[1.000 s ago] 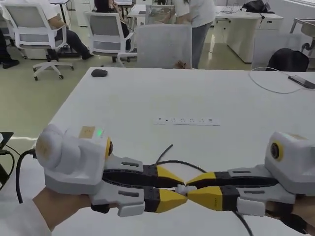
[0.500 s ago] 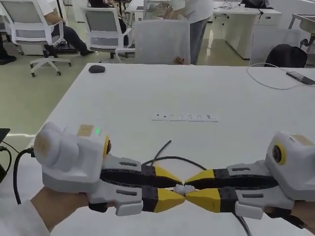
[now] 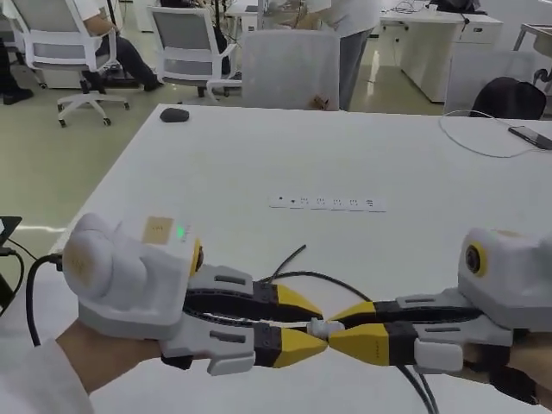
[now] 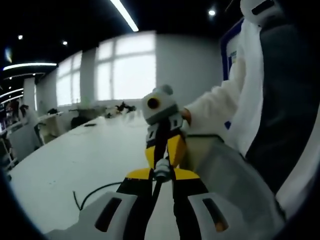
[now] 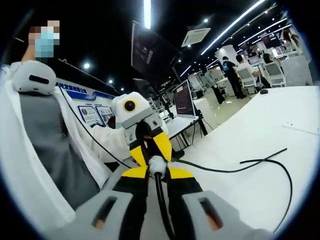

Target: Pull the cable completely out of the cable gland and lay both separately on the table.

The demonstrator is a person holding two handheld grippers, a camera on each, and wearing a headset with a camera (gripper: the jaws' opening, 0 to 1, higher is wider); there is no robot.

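**Tongs nose to nose on the gland, near side of the table**

The head view is showing the left tongs and right tongs meeting tip to tip, both pinched narrow, with the cable gland sitting between them. The right gripper view is giving away more: the cable is running back between the right jaws, so those are gripping cable while the left ones are clamping the gland. The yellow tips are hiding the exact bite. One cable run is getting cut off at the bottom edge. Loads of table is lying open ahead, up to the power strip.
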